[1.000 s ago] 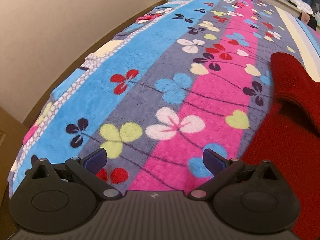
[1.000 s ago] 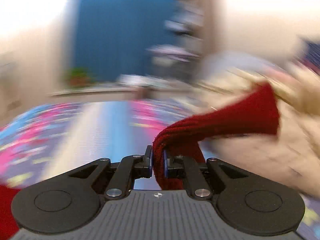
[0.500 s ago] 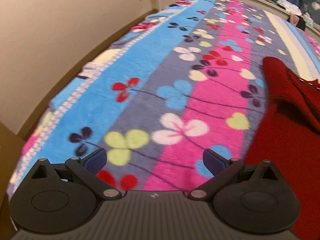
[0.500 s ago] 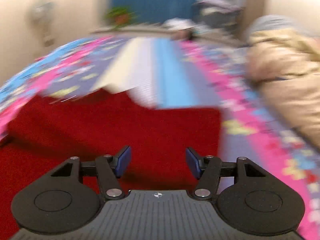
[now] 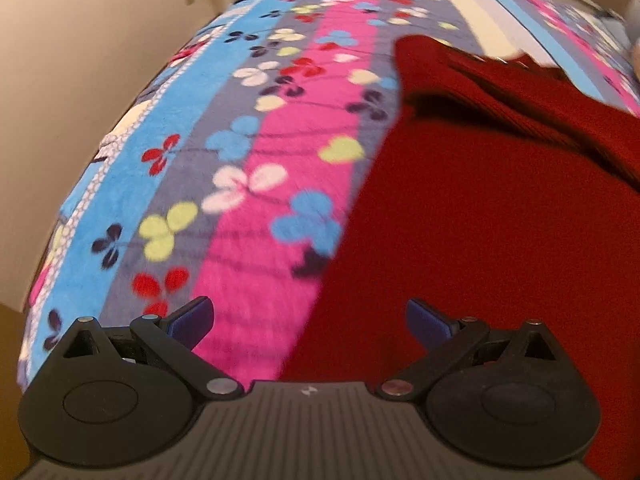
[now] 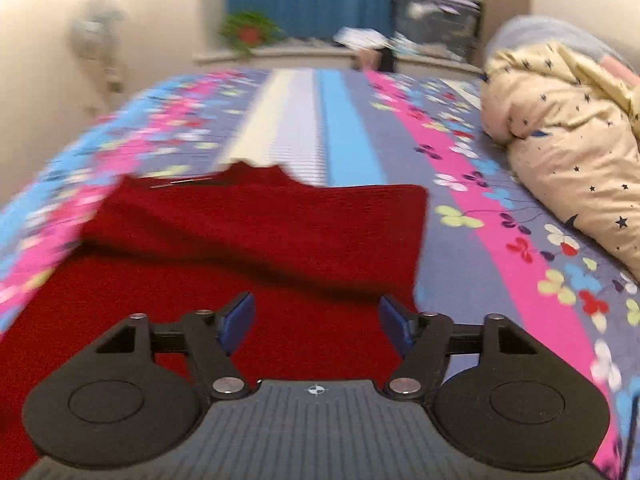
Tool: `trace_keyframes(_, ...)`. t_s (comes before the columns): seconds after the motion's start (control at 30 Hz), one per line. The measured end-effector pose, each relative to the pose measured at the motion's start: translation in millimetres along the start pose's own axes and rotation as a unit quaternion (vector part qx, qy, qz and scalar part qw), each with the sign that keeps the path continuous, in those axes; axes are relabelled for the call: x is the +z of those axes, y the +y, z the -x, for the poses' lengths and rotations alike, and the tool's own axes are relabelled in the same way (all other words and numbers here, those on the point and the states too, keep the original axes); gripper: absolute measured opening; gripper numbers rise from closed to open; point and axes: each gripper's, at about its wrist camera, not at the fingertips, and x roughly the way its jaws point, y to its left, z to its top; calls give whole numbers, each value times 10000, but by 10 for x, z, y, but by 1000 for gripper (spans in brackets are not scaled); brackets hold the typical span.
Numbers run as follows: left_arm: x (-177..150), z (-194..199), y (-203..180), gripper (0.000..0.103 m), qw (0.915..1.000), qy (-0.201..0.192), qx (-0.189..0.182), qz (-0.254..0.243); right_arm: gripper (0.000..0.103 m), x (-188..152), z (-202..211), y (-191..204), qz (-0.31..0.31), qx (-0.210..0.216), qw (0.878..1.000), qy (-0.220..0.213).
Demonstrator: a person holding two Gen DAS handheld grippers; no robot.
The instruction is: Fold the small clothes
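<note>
Right wrist view: right claw [image 6: 316, 322], jaws opening and empty, above soft, limp red knit garment [image 6: 256, 240]; grasp the folded edge ahead.

A red sweater [image 5: 500, 220] lies on a striped, flower-print blanket [image 5: 248, 152], one part folded over at its far end. The left gripper [image 5: 308, 320] hovers near its left edge, jaws wide apart, empty.
</note>
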Motion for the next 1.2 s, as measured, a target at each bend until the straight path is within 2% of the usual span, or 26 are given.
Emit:
trace_keyframes(0.1,-280,359,-43,102,9998,-66,15,-200,79,-276,677,329,185,159,9997,-2)
trace_keyframes(0.2,-563,734,-31,102,9996,-7,-40,-278,79,-473,1188,562,237,251,9994,79)
trace_keyframes(0.33,-952,1232,17,102,9990,-111,-283,-339,79,-679,1755,850,448,313,9985,-15)
trace_keyframes(0.5,-1313,1703,37,102,9968,-456,-450,-475,79,-975,2261,1106,769,195,9968,-136)
trace_keyframes(0.77,-1638,2054,21,102,9939,-737,-501,-645,79,-1246,2624,1111,678,151,9973,-215)
trace_keyframes(1.2,-1789,2162,91,102,9929,-833,-582,-621,79,-1315,2781,1142,651,116,9972,-346)
